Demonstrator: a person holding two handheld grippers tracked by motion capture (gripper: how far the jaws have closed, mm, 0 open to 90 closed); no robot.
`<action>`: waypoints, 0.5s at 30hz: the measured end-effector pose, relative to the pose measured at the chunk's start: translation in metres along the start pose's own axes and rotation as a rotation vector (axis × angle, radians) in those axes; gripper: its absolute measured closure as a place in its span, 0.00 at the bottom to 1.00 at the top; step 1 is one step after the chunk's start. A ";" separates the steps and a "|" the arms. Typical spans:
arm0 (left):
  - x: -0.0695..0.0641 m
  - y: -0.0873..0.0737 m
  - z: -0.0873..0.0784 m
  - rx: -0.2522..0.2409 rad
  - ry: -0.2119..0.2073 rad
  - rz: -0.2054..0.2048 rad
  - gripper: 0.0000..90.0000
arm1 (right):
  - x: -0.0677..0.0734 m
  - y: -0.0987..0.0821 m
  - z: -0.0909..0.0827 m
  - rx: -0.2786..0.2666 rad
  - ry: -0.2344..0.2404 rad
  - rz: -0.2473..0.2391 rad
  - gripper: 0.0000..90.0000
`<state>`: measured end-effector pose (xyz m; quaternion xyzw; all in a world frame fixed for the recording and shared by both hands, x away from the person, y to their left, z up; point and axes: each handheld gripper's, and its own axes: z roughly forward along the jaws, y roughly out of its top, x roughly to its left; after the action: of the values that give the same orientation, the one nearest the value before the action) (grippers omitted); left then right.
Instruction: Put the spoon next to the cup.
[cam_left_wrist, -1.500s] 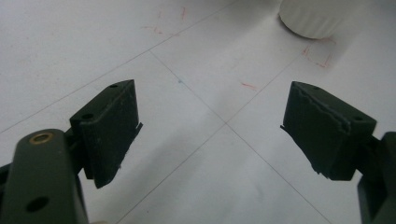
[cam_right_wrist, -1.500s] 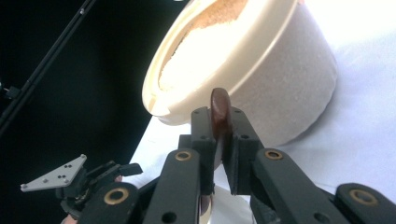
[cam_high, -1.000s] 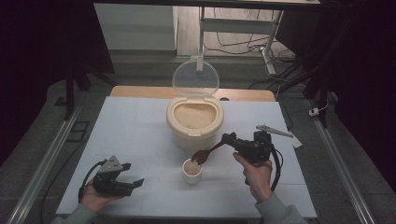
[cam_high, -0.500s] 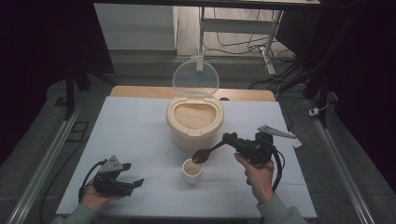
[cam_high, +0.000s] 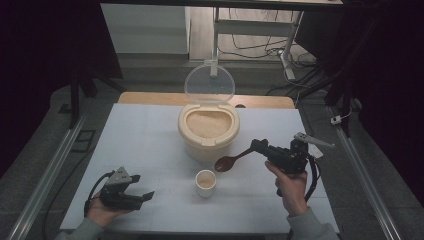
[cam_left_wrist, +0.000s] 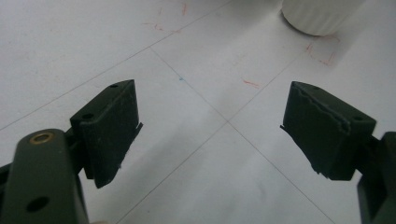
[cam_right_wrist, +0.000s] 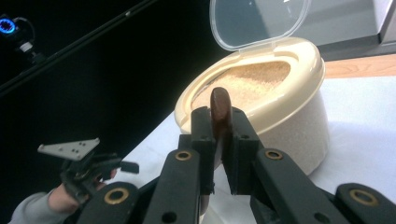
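1. While your right hand is raised over the counter, its right tool is clamped tight on the handle of a brown spoon.
2. In the high view the spoon slants from the jaws down to the left. Its bowl hangs just above and to the right of the small white cup, not touching it.
3. Whether anything lies in the spoon bowl cannot be told.
4. The cup stands upright on the counter just in front of the rice container, and it holds a pale filling.
5. The container is cream-coloured and filled with light brown grain. Its clear lid stands hinged up at the far side.
6. In the right gripper view the spoon handle is pinched edge-on between the two black jaws, and the container sits just behind it.
7. Your left hand rests near the front left edge of the counter, well apart from the cup.
8. Your left tool has its jaws spread wide with nothing between them. The left gripper view shows bare counter under them and the base of the cup at the top edge.
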<state>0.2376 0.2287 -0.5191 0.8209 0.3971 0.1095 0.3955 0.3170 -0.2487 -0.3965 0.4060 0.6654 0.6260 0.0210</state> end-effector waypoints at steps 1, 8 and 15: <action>0.000 0.000 0.000 0.000 0.000 0.000 0.20 | -0.001 0.002 -0.002 0.019 0.006 -0.003 0.93; 0.000 0.000 0.001 0.001 -0.002 0.001 0.20 | -0.003 0.001 -0.007 0.150 0.019 -0.041 0.93; 0.000 0.000 0.001 0.004 -0.002 0.002 0.20 | -0.002 -0.006 0.003 0.294 0.049 -0.086 0.93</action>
<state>0.2382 0.2279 -0.5198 0.8222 0.3960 0.1086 0.3942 0.3170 -0.2469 -0.4033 0.3603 0.7671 0.5300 -0.0283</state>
